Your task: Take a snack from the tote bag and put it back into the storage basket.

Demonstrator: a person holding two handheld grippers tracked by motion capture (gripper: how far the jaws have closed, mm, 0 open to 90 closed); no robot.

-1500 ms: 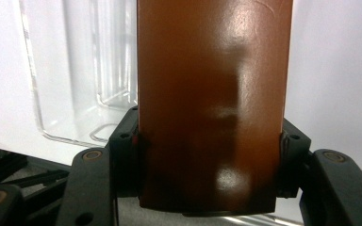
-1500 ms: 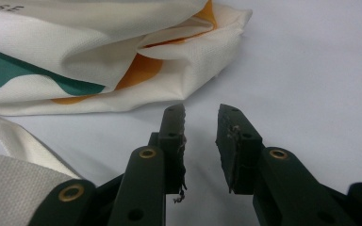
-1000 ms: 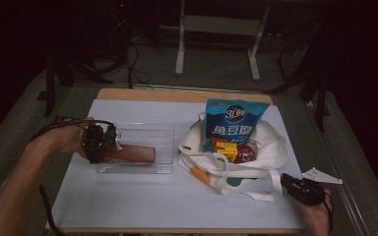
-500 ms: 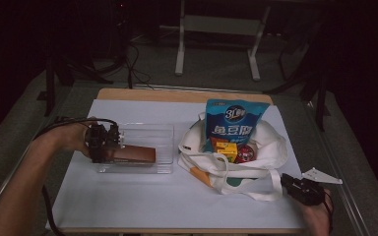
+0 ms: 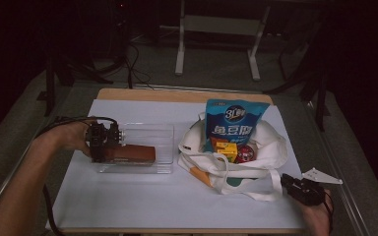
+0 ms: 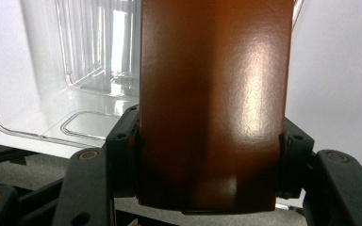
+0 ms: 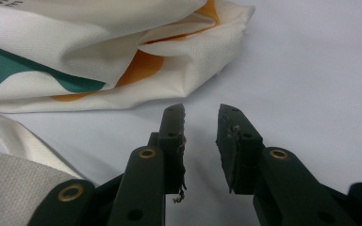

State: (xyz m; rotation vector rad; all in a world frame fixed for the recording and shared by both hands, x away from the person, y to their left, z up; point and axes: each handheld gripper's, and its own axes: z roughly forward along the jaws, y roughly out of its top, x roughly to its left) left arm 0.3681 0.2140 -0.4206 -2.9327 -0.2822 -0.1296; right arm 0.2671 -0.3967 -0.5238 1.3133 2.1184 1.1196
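Observation:
A brown rectangular box [image 5: 129, 153] lies lengthwise in the front part of a clear plastic bin [image 5: 150, 132] on the white table cover. My left gripper [image 5: 101, 142] is shut on the box's left end; in the left gripper view the brown box [image 6: 214, 99] sits clamped between both jaws, with the clear bin [image 6: 94, 70] beyond it. My right gripper [image 5: 300, 189] rests at the table's front right corner, next to the cloth bag's strap. In the right gripper view its fingertips [image 7: 201, 123] stand a little apart with nothing between them.
A white cloth bag [image 5: 270, 142] with teal and orange patches lies right of the bin, holding a blue snack pouch [image 5: 234, 123], a yellow box [image 5: 226, 149] and a red round item [image 5: 245, 153]. The bag's cloth [image 7: 89, 52] lies just ahead of my right gripper.
My left gripper has carried the brown box slightly right and down, deeper into the clear bin. The right gripper has stayed in place.

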